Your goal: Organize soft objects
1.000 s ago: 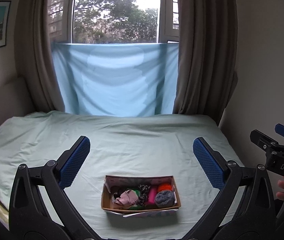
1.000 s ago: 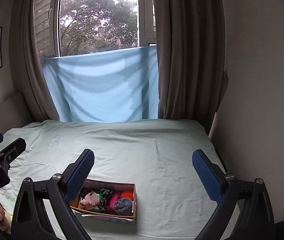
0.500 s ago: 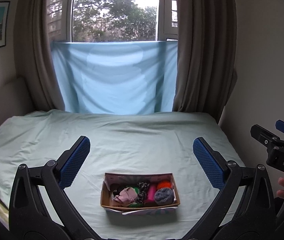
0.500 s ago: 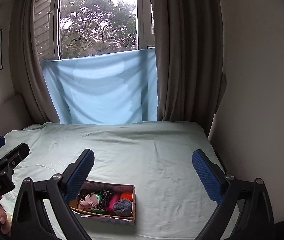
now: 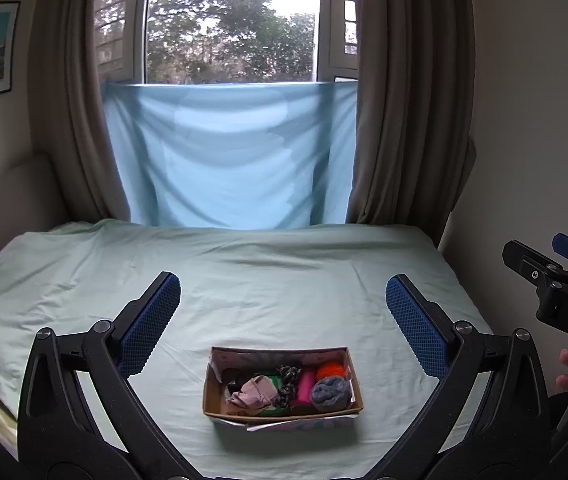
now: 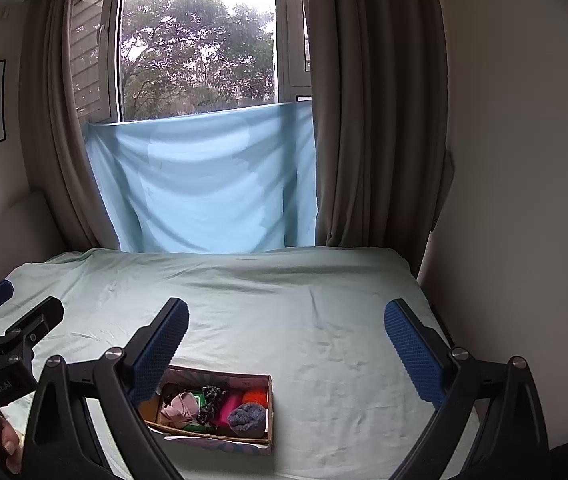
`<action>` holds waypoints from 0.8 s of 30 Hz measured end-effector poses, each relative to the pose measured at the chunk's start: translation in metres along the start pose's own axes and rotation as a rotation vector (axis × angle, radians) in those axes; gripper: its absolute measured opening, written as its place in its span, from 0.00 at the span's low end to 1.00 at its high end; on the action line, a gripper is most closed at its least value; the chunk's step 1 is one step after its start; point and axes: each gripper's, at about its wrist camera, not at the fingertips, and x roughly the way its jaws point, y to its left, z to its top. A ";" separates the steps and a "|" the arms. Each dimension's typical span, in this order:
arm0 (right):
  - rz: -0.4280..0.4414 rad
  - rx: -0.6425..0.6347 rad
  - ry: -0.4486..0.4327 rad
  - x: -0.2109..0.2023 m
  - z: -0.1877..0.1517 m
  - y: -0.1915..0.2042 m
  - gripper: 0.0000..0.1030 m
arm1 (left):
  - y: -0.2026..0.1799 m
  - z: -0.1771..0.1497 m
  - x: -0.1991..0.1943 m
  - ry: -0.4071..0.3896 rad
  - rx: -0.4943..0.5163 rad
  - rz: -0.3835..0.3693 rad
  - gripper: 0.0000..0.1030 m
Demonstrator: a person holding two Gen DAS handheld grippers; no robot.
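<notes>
Left wrist: left gripper (image 5: 283,312) stood wide, empty — box (image 5: 220,396) of soft items lay on the bed (image 5: 284,272) below and between its fingers, well apart; right gripper (image 5: 556,280) at far right | Right wrist: right gripper (image 6: 286,338) wide, empty — box (image 6: 269,412) sat low, beside its left finger (image 6: 160,348), not touching.

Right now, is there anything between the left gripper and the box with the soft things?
Nothing visible. The left gripper hangs open above the bed, and only bare sheet lies between it and the cardboard box. The soft things, such as the grey sock roll, lie uncovered inside.
</notes>
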 end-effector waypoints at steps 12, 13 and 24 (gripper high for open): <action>-0.004 0.000 -0.004 0.004 0.007 0.003 0.95 | 0.003 0.001 0.006 0.007 0.000 -0.009 1.00; -0.007 -0.002 -0.004 0.004 0.007 0.003 0.95 | 0.003 0.001 0.007 0.008 -0.001 -0.007 1.00; -0.015 -0.005 -0.008 0.005 0.009 0.005 0.95 | 0.005 0.003 0.007 -0.003 -0.005 0.006 1.00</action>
